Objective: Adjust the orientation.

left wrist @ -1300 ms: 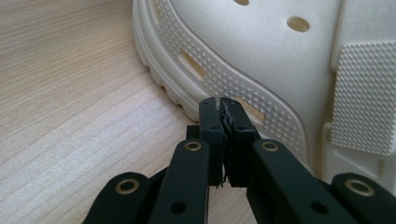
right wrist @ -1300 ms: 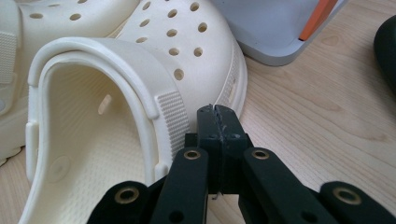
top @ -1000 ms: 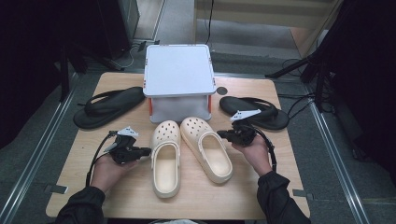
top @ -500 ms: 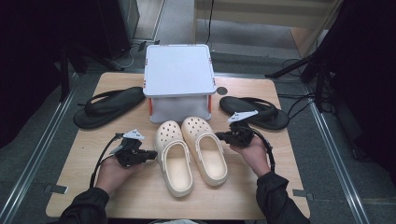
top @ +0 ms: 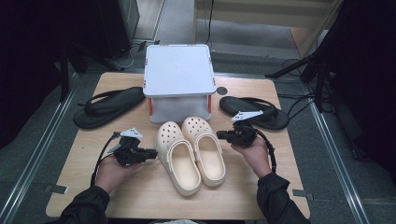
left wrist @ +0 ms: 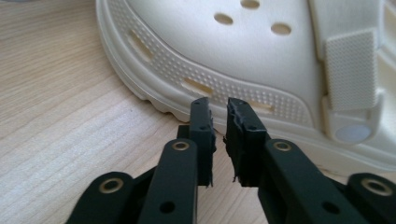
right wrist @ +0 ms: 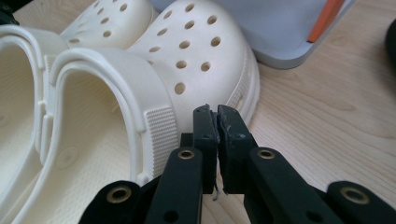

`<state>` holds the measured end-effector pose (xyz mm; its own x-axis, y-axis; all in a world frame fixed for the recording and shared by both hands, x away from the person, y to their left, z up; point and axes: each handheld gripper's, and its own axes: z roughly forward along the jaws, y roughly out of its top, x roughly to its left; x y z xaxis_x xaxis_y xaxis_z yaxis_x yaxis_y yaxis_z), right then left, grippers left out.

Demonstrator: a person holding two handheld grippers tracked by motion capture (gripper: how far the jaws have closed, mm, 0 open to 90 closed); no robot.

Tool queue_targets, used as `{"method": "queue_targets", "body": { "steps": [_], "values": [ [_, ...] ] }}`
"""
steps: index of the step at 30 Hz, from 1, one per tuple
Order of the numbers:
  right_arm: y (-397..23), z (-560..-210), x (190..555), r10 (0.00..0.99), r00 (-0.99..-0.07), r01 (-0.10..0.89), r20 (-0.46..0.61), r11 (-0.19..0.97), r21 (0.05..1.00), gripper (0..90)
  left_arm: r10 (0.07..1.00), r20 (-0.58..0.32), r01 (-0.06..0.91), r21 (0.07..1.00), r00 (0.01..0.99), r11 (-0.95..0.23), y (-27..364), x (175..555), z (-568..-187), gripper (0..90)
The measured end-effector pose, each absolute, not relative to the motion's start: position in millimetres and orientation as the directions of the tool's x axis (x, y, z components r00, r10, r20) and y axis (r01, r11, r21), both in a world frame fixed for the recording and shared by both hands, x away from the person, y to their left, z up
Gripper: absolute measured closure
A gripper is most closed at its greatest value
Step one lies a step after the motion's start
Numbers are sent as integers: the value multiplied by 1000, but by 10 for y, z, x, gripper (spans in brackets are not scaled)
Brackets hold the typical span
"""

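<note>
Two cream clogs lie side by side in the middle of the wooden table [top: 140,198], toes toward the far side. My left gripper [top: 154,152] points at the outer side of the left clog [top: 180,161]. In the left gripper view its jaws [left wrist: 218,105] stand slightly apart, having just been opening, with nothing between them and the left clog's [left wrist: 233,42] sole rim right ahead. My right gripper [top: 218,135] points at the right clog [top: 208,147]. Its jaws [right wrist: 215,112] have just begun opening; the pads still almost touch, empty, beside the right clog's [right wrist: 187,51] strap hinge.
A white and grey box [top: 179,70] with orange trim stands just behind the clogs' toes. One black flip-flop [top: 109,106] lies at the left, another black flip-flop [top: 254,111] at the right behind my right hand. Bare table lies in front of the clogs.
The left clog has slid right and now lies against the right clog. My left gripper followed it to the right. My right hand stayed where it was.
</note>
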<state>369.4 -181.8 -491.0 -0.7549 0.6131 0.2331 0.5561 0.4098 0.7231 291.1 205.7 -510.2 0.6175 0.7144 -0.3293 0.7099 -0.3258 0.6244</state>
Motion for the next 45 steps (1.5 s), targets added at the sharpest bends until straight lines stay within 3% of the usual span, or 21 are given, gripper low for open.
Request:
{"method": "queue_targets", "body": {
  "steps": [6, 14, 20, 29, 45],
  "values": [
    [-1883, -4825, 3614, 635, -732, 564, 248, 360, 743, 771, 712, -371, 726, 627, 597, -282, 2132, 2967, -4988, 665],
    [-1920, -4769, 3457, 667, -696, 583, 266, 310, 751, 728, 718, -358, 712, 649, 596, -267, 2268, 3054, -4802, 648],
    [-1941, -4673, 3279, 681, -683, 573, 264, 275, 772, 678, 701, -406, 730, 639, 587, -242, 2329, 3151, -4638, 748],
    [-1868, -4610, 2955, 684, -675, 576, 278, 252, 778, 639, 692, -335, 676, 674, 639, -298, 2346, 3306, -4391, 890],
    [-1600, -4716, 2705, 665, -700, 575, 259, 310, 757, 618, 715, -281, 635, 718, 640, -286, 2397, 3802, -3800, 900]
  ]
}}
